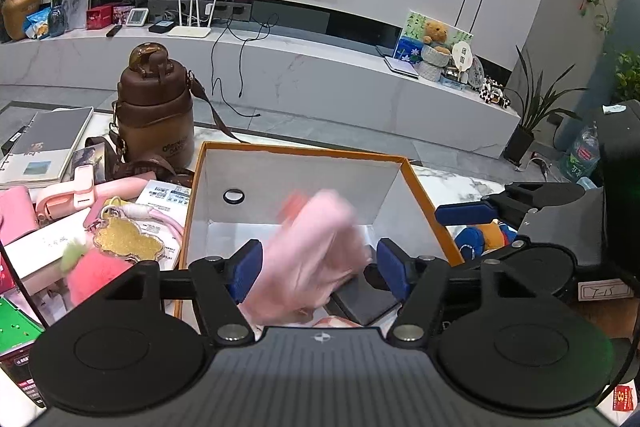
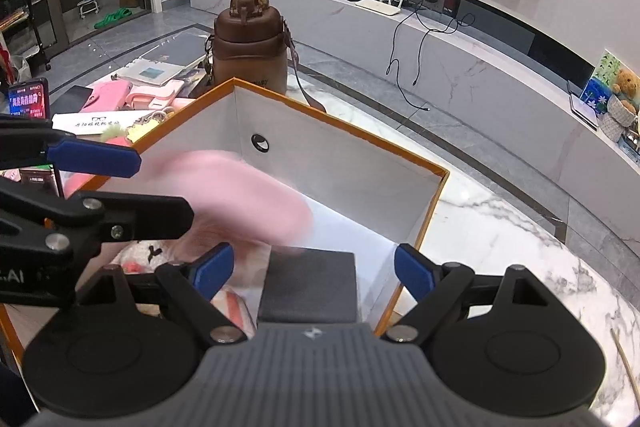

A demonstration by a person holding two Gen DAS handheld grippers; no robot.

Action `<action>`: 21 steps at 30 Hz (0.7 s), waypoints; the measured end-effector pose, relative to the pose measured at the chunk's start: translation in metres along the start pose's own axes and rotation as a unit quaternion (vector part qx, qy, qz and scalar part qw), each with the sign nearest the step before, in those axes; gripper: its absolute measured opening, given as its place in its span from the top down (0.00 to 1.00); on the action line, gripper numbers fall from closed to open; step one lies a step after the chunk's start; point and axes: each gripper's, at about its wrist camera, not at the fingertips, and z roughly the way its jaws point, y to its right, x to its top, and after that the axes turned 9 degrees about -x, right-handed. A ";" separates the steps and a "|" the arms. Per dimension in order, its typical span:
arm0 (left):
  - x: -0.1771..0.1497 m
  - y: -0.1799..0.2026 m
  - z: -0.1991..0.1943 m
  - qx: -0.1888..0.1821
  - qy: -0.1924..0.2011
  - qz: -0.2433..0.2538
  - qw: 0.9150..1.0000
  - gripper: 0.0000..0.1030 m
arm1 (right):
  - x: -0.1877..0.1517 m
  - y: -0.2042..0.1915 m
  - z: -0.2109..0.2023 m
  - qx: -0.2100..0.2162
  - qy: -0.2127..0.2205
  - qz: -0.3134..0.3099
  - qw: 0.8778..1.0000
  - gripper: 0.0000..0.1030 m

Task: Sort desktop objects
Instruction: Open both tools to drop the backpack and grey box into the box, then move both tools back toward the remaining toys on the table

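Left wrist view: the left hand-held gripper (image 1: pixel 318 267) is positioned above the near edge of the orange-rimmed box (image 1: pixel 420 187), which stands on the marble desk (image 1: pixel 460 183). Its jaws stand apart. A blurred pink soft item (image 1: pixel 316 251) lies between the blue pads (image 1: pixel 244 267), inside the box opening; the pads do not visibly press on it, although the left pad is just beside it. A dark grey flat item (image 1: pixel 360 301) lies on the box floor near the right pad. Left of the box, loose items lie on the desk, including a gold bear charm (image 1: pixel 126 239) and a pink plush strawberry (image 1: pixel 96 273). A brown bottle (image 1: pixel 156 107) stands behind them.

Right wrist view: the right hand-held gripper (image 2: pixel 314 273) is wide open and holds nothing. It points down into the box (image 2: pixel 436 219), with the dark grey flat item (image 2: pixel 310 285) directly between and below its pads. The pink soft item (image 2: pixel 248 195) appears blurred to the left, beside the left hand-held gripper (image 2: pixel 132 183), whose upper blue finger (image 2: pixel 94 157) is clear of it
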 end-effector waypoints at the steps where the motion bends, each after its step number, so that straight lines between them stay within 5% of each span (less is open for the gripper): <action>1: 0.000 0.001 0.000 -0.001 0.001 -0.001 1.000 0.28 | 0.000 0.001 -0.001 0.000 0.002 0.002 1.000 0.14; 21: 0.005 0.059 0.013 -0.040 0.019 0.022 0.999 0.21 | -0.029 0.062 -0.041 -0.011 0.026 0.063 0.998 0.14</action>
